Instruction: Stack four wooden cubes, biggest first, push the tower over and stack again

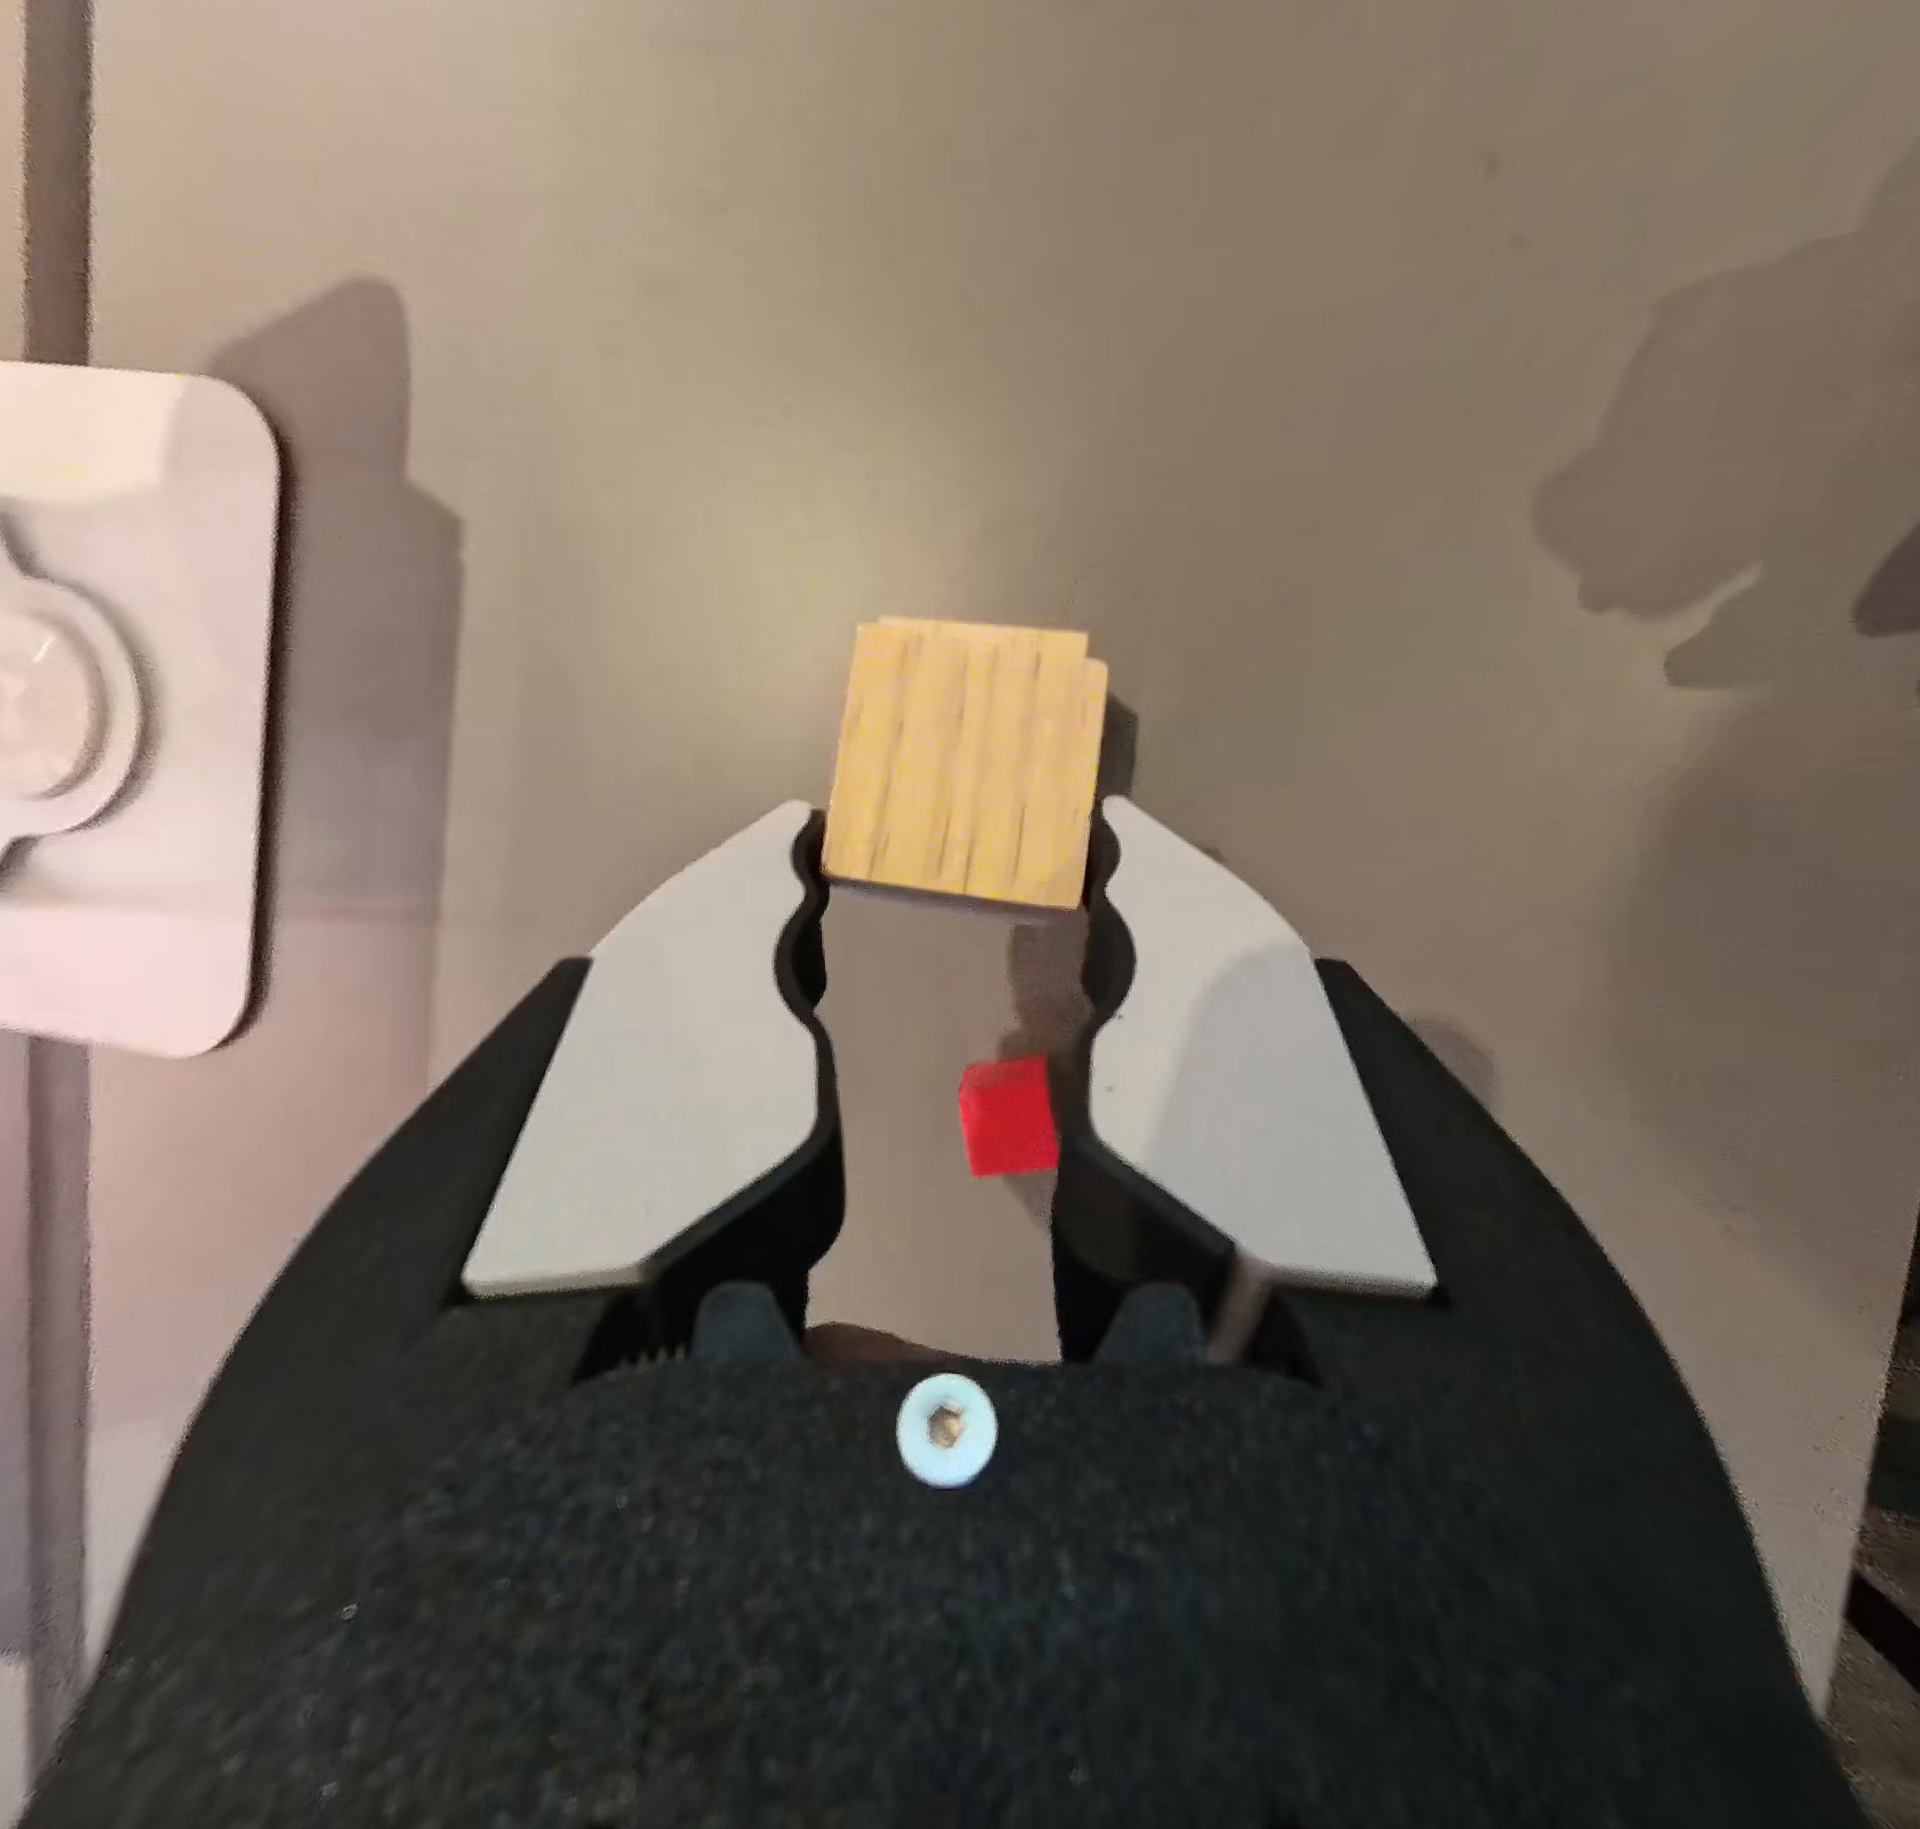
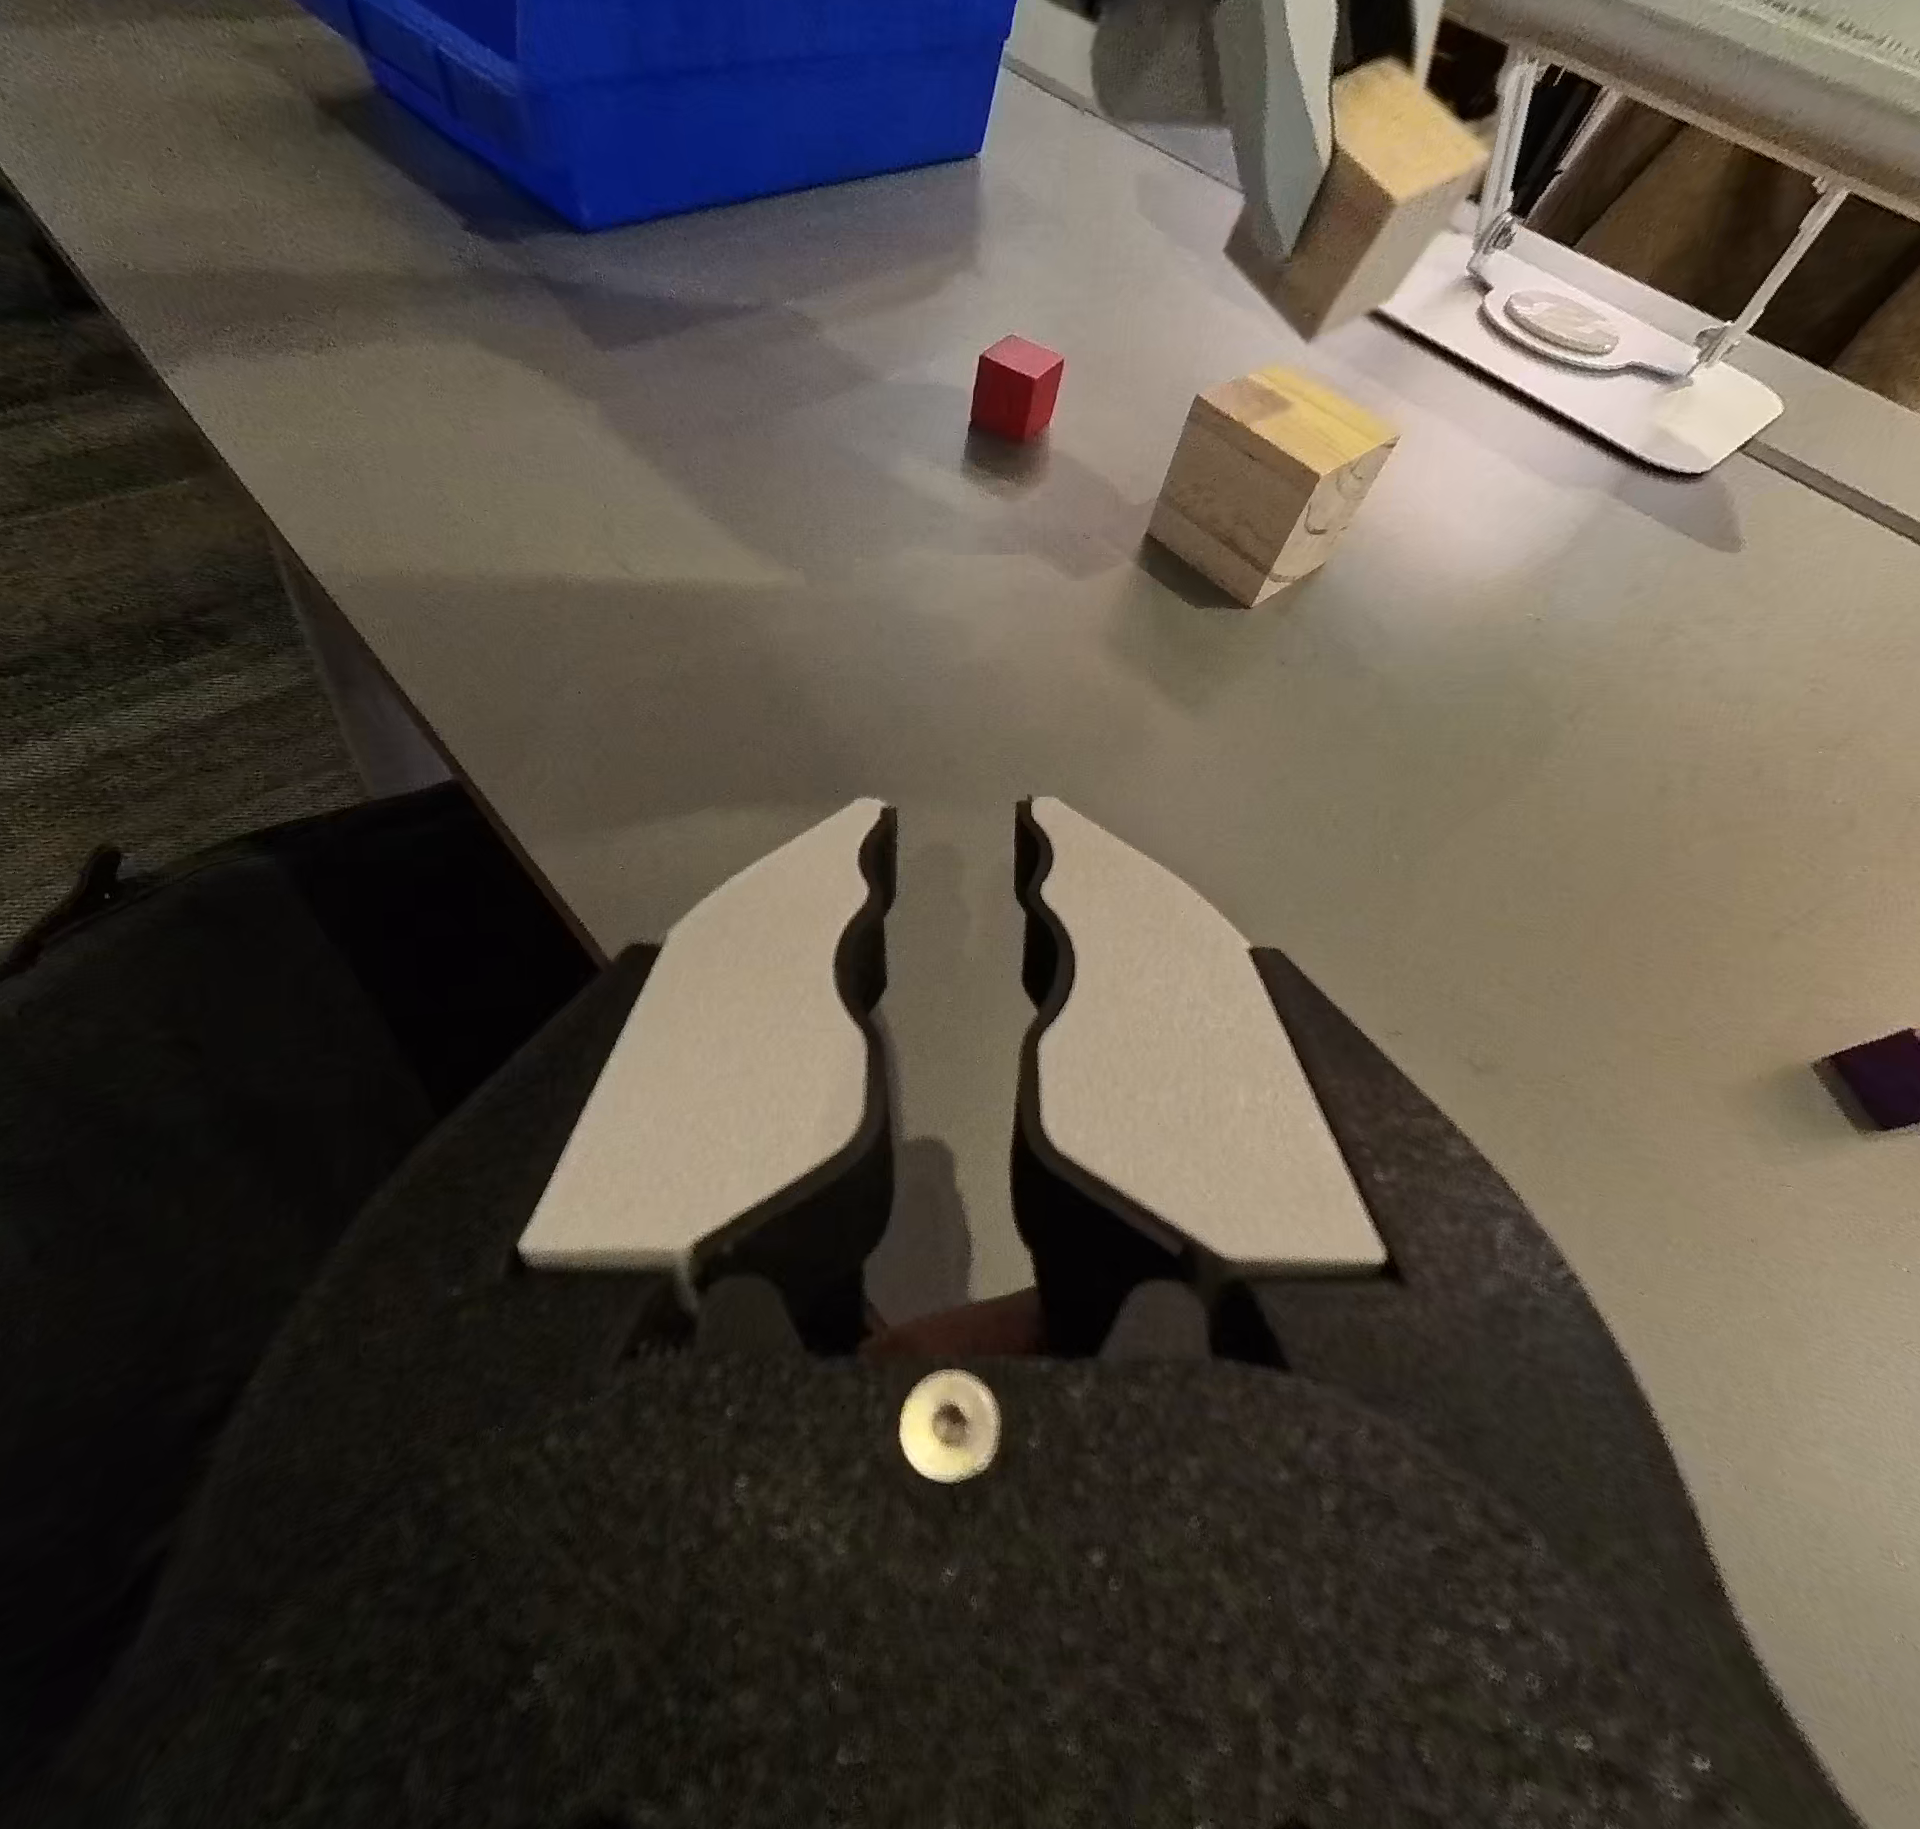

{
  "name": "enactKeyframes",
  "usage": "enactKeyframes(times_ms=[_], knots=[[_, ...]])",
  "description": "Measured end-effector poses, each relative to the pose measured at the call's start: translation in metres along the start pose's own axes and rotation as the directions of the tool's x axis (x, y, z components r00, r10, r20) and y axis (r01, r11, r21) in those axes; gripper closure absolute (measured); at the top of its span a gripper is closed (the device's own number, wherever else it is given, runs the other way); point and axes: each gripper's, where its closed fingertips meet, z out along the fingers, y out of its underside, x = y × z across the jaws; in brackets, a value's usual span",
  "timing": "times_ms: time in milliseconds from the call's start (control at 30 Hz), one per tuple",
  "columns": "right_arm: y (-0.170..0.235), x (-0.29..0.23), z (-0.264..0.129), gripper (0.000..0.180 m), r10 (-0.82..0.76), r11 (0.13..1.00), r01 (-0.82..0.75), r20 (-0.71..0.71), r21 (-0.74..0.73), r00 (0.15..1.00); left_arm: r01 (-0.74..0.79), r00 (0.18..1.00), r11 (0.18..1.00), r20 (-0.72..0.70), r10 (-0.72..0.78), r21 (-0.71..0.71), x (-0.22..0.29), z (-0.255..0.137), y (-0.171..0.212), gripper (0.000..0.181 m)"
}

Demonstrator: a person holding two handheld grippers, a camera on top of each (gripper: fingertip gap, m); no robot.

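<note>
- The left gripper (image 1: 961,844) is clamped on a natural-wood cube (image 1: 964,777), pinching it only at the fingertips, in the air above the grey table (image 1: 727,325).
- The right gripper (image 2: 956,834) holds nothing; its fingers stand a narrow gap apart, low over the table's near edge.
- Risk: with so shallow a pinch the held cube could pivot or slip out on the way down; in the right wrist view it hangs tilted, so it may land on an edge and topple.
- Below it, a larger pale wooden cube (image 2: 1273,486) sits flat on the table, the likely base.
- A small red cube (image 2: 1018,387) stands just beside that base and could be knocked.
- A purple cube (image 2: 1881,1078) lies well apart, at the view's right edge.
</note>
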Motion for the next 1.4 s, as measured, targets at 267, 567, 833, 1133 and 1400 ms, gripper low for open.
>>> enactKeyframes(times_ms=[267, 567, 833, 1133, 1400], knots=[[0.004, -0.001, -0.001, 0.158, 0.002, 1.0, -0.001, 0.005, -0.009, 1.0, 0.02, 0.998, 0.999, -0.054, -0.017, 0.05, 0.001, 0.027, -0.004, 0.134], [0.005, -0.003, 0.001, 0.158, -0.001, 1.0, 0.001, 0.011, -0.017, 1.0, 0.054, 0.995, 0.995, -0.087, -0.047, 0.082, 0.001, 0.038, -0.003, 0.134], [0.007, -0.004, 0.002, 0.158, -0.001, 1.0, 0.001, 0.015, -0.022, 1.0, 0.054, 0.997, 0.996, -0.064, -0.049, 0.073, 0.0, 0.038, 0.006, 0.135], [0.008, -0.003, 0.003, 0.158, 0.006, 1.0, -0.006, 0.015, -0.022, 1.0, 0.133, 0.99, 0.979, 0.013, -0.137, 0.154, 0.006, 0.005, 0.007, 0.107], [-0.052, 0.013, 0.035, 0.147, -0.143, 0.988, 0.152, 0.183, -0.038, 0.973, 0.376, 0.69, 0.752, 0.379, -0.617, 0.541, 0.04, -0.075, 0.066, 0.108]])
